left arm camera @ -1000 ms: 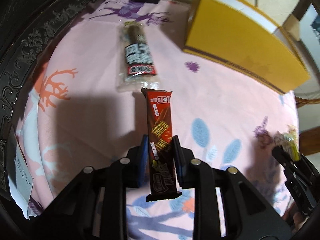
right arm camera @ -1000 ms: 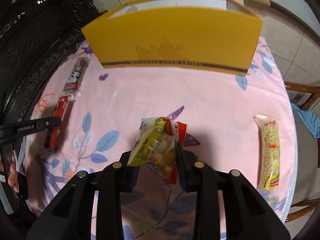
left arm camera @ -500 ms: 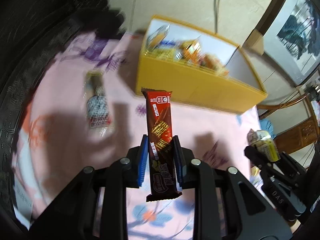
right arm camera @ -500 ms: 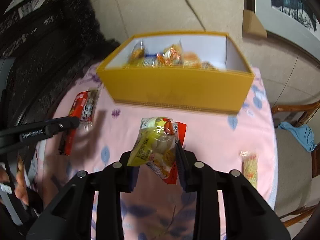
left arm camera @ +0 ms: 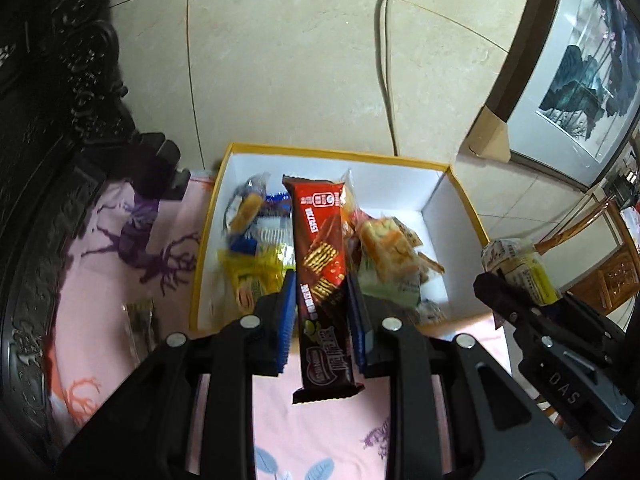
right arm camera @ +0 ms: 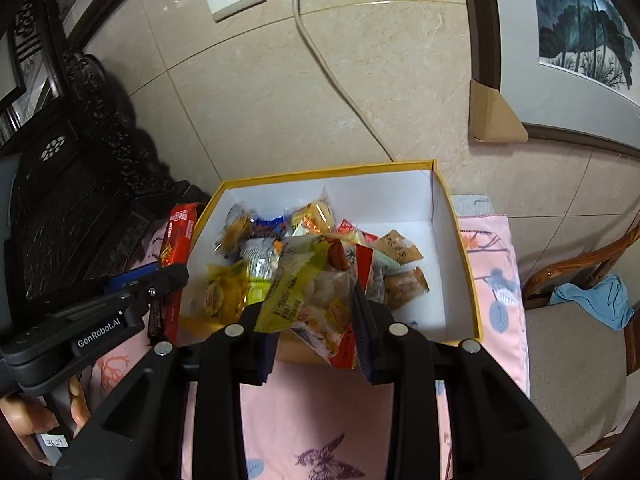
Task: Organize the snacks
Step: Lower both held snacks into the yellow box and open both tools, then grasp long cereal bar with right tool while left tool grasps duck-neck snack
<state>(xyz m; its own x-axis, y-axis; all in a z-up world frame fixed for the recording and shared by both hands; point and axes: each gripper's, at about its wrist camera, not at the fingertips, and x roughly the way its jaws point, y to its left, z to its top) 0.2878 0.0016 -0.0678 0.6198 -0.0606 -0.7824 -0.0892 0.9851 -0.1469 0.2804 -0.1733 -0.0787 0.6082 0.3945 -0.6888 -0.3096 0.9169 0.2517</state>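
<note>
My left gripper is shut on a long red-brown wafer bar, held lengthwise above the near wall of the yellow box. My right gripper is shut on a yellow-and-clear bag of round sweets, raised over the same yellow box. Several wrapped snacks lie in the white inside of the box. The right gripper with its bag shows at the right of the left wrist view. In the right wrist view the left gripper with the wafer bar sits by the box's left wall.
The box stands at the far edge of a table with a pink patterned cloth, against a tiled wall with a socket and cable. Dark carved furniture is on the left, a wooden chair with a blue cloth on the right. Another packet lies left of the box.
Both grippers have risen and moved toward the yellow box with their snacks still held. The box's inside has come into view and now sits right under both snacks.
</note>
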